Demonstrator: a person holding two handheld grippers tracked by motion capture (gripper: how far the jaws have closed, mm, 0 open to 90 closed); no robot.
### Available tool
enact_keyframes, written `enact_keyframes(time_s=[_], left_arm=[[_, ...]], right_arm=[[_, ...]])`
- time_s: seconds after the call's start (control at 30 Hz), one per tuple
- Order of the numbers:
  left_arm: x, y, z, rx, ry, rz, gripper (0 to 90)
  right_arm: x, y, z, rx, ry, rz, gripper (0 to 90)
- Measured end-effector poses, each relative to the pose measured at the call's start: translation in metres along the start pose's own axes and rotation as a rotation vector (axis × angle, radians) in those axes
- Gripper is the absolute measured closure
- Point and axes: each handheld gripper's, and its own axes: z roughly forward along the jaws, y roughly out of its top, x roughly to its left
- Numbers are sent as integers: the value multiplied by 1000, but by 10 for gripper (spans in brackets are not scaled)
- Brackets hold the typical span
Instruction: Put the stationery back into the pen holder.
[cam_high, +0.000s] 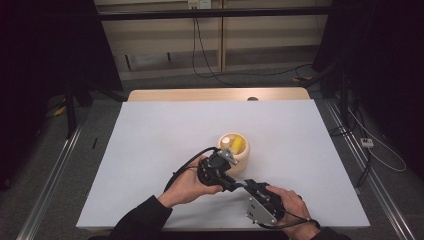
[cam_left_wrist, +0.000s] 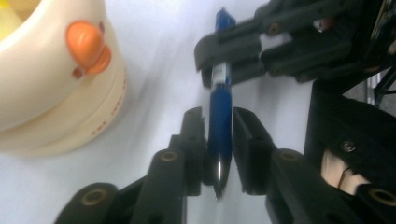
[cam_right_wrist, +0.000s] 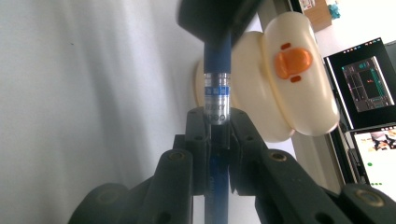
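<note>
With both grippers clamped on the one blue pen (cam_left_wrist: 219, 112), worth noting the main hazard first: a two-point hold on a slim rigid barrel. Left gripper (cam_left_wrist: 218, 140) closed on the lower barrel near the metal tip; right gripper (cam_right_wrist: 217, 135) closed just below the silver band (cam_right_wrist: 217, 95). Pen held in the air above the white table (cam_high: 150, 150), just beside the cream duck-faced pot (cam_high: 235, 147), on the person's side of it.

Risks, as judged:
- Any twist or pull of one hand against the other likely to bend the barrel, pull the two halves apart at the band, or make it slip through one set of jaws.
- If one grip is released while the other sits off balance, pen likely to pivot and drop onto the table.
- Pot very close; a swing of the free end could knock it or the yellow item (cam_high: 237, 144) standing inside.

Orientation: in the left gripper view, long axis running nearly straight along the jaws, writing tip toward the camera, blue cap end pointing away. In the high view, pen itself too hidden between the two black heads to read its line; tilt relative to the table not certain.
</note>
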Motion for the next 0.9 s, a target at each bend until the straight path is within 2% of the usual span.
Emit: enact_keyframes(time_s=[0.07,0.13,0.17,0.23,0.33,0.37,0.47,0.53,0.57,0.6,0.67,0.77,0.87,0.9], left_arm=[[0,-2,-3,-12,13,-18,666],[2,-4,-6,-8,43,-22,549],[2,-6,-7,-16,48,-38,534],[3,-10,-12,-26,51,-40,492],[3,-17,-16,-36,70,-61,373],[3,-20,-18,-31,81,-60,351],[4,-28,-19,-32,92,-71,285],[4,-34,-19,-43,116,-78,241],[6,-36,-20,-29,121,-63,218],[6,-38,-20,-38,124,-73,205],[8,-45,-21,-50,138,-49,155],[11,-53,-22,-70,154,-52,126],[18,-62,-28,-107,169,-80,99],[19,-65,-29,-144,173,-118,97]], right_arm=[[-1,-2,0,0,4,20,803],[-3,-5,0,8,18,51,803],[-4,-5,-1,13,14,64,803],[-5,-7,-2,12,19,83,804],[-8,-8,-3,6,25,128,803],[-8,-8,-3,8,30,157,803],[-12,-10,-3,-1,34,193,803],[-16,-12,-4,-10,39,246,803],[-18,-13,-4,-21,41,274,803],[-20,-13,-5,-31,42,289,803],[-22,-14,-6,-48,44,330,803],[-27,-16,-8,-74,50,396,803],[-33,-19,-10,-101,58,477,803],[-36,-20,-10,-107,60,501,803]])
